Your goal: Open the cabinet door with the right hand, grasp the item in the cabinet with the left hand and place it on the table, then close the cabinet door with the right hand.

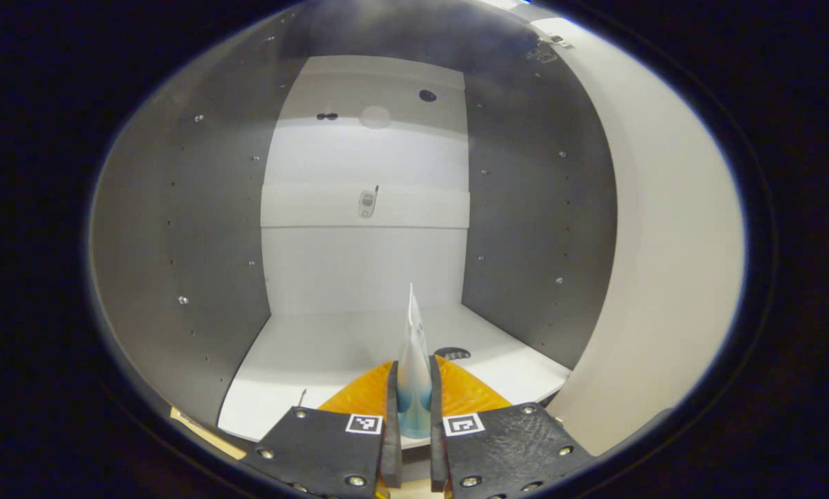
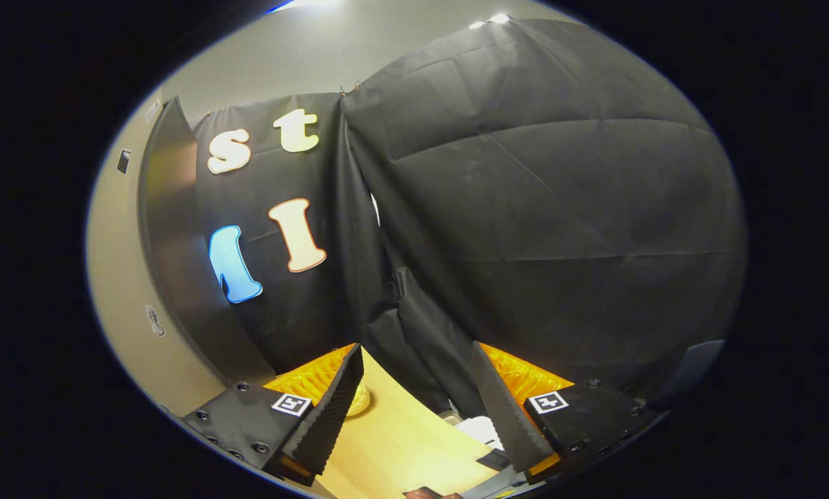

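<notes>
While clamped between the fingers of the left gripper [image 1: 414,416], low in the centre of the left gripper view, item [image 1: 412,374] seen edge-on: a thin, pale thing with a blue lower part, pointed at the top, maybe a small packet or tube, cannot tell exactly. Both fingers pressed on its sides, very close together. Behind it, open cabinet [image 1: 179,229] with grey side walls, white back and white floor; cabinet door [image 1: 664,242] swung out, seen as a pale panel at the right of the frame. Item at the front edge of the cabinet floor, not clear if lifted or resting.

Right gripper [image 2: 414,409] at the bottom of the right gripper view, fingers wide apart, holding nothing, over the wooden desk [image 2: 394,443]. Dark curved panel at the left of this frame, probably the door edge, apart from the fingers.

Judged progress: door opened, item grasped, so about the middle of the task. Left to do: carry the item out, put it on the desk, release, then close the door with the right gripper.
</notes>
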The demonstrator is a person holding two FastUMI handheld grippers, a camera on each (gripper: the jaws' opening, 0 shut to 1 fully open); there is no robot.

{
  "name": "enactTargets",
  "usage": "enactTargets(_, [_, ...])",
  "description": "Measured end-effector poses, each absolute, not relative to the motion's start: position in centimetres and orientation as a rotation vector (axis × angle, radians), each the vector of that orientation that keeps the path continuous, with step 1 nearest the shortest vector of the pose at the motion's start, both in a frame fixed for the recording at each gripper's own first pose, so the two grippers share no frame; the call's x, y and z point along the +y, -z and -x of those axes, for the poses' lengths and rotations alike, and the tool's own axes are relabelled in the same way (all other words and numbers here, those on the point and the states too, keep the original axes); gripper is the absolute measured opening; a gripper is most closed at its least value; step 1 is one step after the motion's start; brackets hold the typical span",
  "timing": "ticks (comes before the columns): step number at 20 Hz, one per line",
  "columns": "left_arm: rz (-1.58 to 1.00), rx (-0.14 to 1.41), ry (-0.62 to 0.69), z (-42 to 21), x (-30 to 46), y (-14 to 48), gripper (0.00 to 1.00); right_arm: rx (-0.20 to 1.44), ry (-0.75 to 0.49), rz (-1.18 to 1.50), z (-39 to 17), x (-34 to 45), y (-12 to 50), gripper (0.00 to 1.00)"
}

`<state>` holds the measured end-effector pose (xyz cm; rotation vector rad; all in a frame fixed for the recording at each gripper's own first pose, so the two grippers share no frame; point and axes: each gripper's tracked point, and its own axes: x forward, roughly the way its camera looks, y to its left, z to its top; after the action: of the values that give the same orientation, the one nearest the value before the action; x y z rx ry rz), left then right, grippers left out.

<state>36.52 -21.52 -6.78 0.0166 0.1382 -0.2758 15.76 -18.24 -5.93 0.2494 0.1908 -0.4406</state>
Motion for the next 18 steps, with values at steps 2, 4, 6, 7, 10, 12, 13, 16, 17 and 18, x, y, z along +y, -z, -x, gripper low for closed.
enactTargets(2, [-0.037,0.117,0.276,-35.4,-21.1,5.7,0.19,0.188,0.442,-0.243,-15.6,-18.1,5.7,0.98])
enactTargets(4, [-0.024,0.095,0.285,-34.0,-20.2,4.7,0.19,0.182,0.440,-0.231,-15.6,-18.0,5.4,0.98])
enactTargets(6, [-0.032,0.076,0.290,-32.5,-18.5,4.7,0.18,0.175,0.445,-0.212,-15.4,-18.1,4.9,0.98])
enactTargets(7, [-0.046,0.062,0.294,-31.6,-17.6,4.7,0.17,0.170,0.447,-0.206,-15.2,-18.2,4.6,0.98])
enactTargets(10, [-0.044,0.063,0.302,-28.6,-14.6,6.2,0.15,0.165,0.450,-0.191,-14.6,-18.2,4.0,0.92])
enactTargets(12, [-0.016,0.080,0.296,-26.5,-12.6,7.6,0.15,0.158,0.457,-0.180,-14.1,-18.1,3.6,0.92])
enactTargets(13, [-0.009,0.088,0.291,-25.5,-11.5,8.3,0.15,0.157,0.464,-0.170,-13.8,-18.1,3.6,0.98])
enactTargets(16, [-0.001,0.111,0.267,-22.7,-8.1,10.9,0.17,0.157,0.481,-0.158,-12.6,-17.9,3.3,0.92])
enactTargets(17, [0.007,0.115,0.257,-21.8,-7.0,11.9,0.15,0.156,0.479,-0.165,-12.1,-17.6,3.2,0.92])
enactTargets(18, [0.015,0.116,0.246,-21.0,-5.9,12.8,0.17,0.156,0.480,-0.166,-11.7,-17.4,3.3,0.98])
